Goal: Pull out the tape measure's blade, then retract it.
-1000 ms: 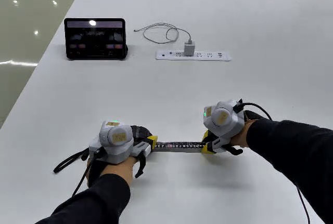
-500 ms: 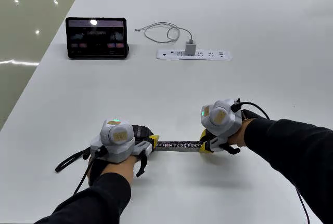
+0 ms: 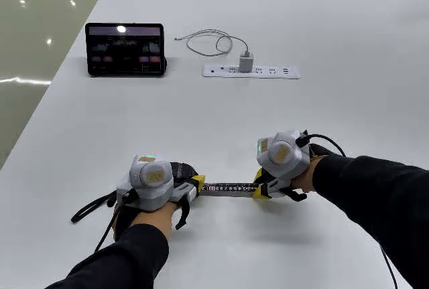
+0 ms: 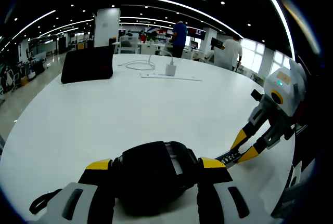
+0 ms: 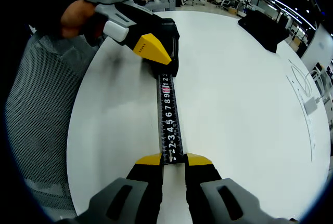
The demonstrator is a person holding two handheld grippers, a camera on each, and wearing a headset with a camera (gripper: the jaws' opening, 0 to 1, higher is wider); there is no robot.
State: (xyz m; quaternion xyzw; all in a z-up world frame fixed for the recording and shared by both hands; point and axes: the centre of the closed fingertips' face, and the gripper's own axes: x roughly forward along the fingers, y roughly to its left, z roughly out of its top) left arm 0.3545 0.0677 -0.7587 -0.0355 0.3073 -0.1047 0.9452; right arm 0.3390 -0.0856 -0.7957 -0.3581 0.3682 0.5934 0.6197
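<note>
A dark tablet is propped at the far left of the white bench. A power strip, with a charger plugged in and a looped white cable, is laid just to its right. All of these are set well apart from the work.

Toward the near edge, the tape measure's black case is clamped between the yellow-tipped jaws of the left gripper, which is held low on the bench and pointed right. The blade is stretched rightward from the case, low over the bench. Its end is pinched between the closed jaws of the right gripper, which is pointed left toward the case.

Wide open bench is seen to the right and on the far side of both grippers, and the bench's left edge lies well beyond the left gripper.
</note>
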